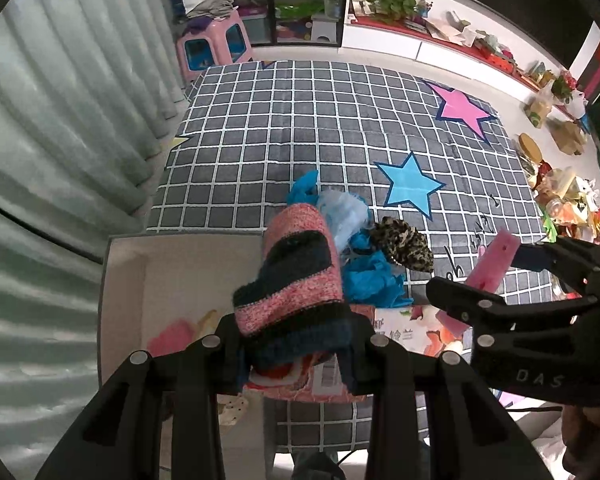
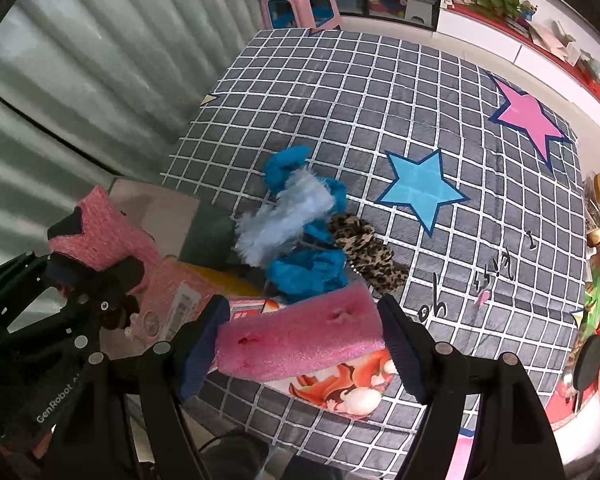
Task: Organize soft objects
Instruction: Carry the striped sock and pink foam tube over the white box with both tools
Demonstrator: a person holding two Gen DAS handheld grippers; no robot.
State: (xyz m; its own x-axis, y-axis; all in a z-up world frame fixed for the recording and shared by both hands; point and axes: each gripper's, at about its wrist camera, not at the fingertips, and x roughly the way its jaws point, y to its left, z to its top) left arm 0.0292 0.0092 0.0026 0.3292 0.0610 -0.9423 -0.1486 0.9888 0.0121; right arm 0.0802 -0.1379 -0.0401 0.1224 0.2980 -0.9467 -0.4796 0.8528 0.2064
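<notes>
My left gripper point(image 1: 296, 344) is shut on a pink and dark blue knitted piece point(image 1: 296, 276), held over the edge of an open white box point(image 1: 124, 272). The same knit point(image 2: 100, 236) and left gripper point(image 2: 88, 300) show at the left of the right wrist view. My right gripper point(image 2: 300, 344) is shut on a pink foam block point(image 2: 300, 336), its pads pressing both ends; the block point(image 1: 494, 260) also shows in the left wrist view. On the checked cover lie a bright blue crumpled cloth point(image 2: 308, 268), a pale blue fluffy piece point(image 2: 284, 216) and a leopard-print piece point(image 2: 368, 252).
The grey checked cover point(image 1: 320, 120) with star prints spreads ahead. A printed packet point(image 2: 340, 388) lies under the foam block. Grey curtains point(image 1: 60, 120) hang at the left. A pink stool point(image 1: 216, 44) stands behind the cover, and cluttered items point(image 1: 568, 196) line the right side.
</notes>
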